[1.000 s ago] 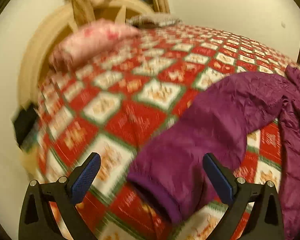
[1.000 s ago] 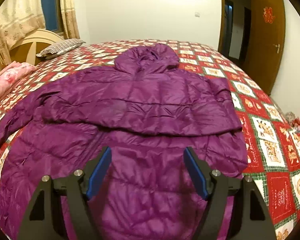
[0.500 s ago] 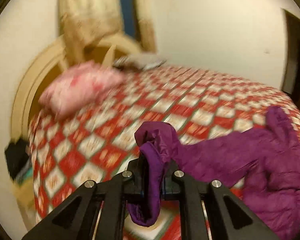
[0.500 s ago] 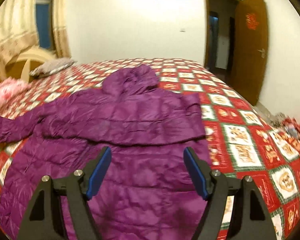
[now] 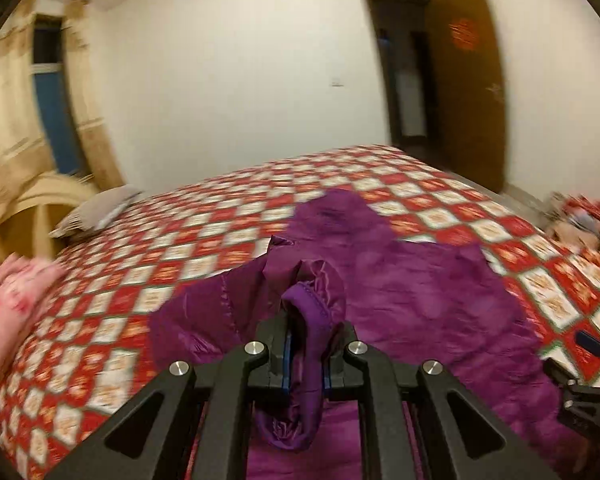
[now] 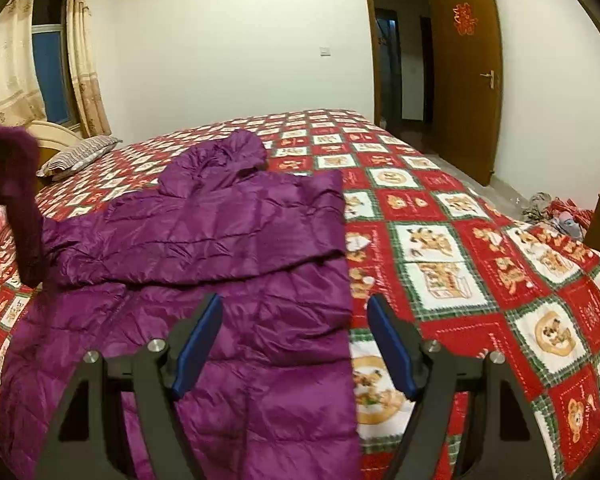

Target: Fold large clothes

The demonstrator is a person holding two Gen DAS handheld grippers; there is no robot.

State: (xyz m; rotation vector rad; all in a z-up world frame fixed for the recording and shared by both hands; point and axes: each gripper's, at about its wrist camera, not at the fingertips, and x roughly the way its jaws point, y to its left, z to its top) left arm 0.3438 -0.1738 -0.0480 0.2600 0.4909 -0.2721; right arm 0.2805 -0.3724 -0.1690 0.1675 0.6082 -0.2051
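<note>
A purple hooded down jacket [image 6: 228, 248] lies spread on the red patterned bedspread [image 6: 440, 240], its right sleeve folded across the chest. My left gripper [image 5: 306, 356] is shut on the cuff of the jacket's left sleeve [image 5: 312, 308] and holds it lifted above the jacket body [image 5: 440, 300]. In the right wrist view the lifted sleeve [image 6: 18, 208] hangs at the far left. My right gripper [image 6: 294, 340] is open and empty, low over the jacket's right edge near the hem. It also shows at the right edge of the left wrist view [image 5: 592, 364].
A pink pillow [image 5: 8, 304] and a grey striped pillow [image 6: 80, 156] lie by the wooden headboard [image 5: 28, 208]. A brown door [image 6: 464, 80] stands open at the right. Clutter lies on the floor [image 6: 556, 212] beside the bed.
My left gripper closed on the left sleeve's cuff, lifted it and swung it right over the jacket. My right gripper shifted right toward the jacket's edge and stayed open.
</note>
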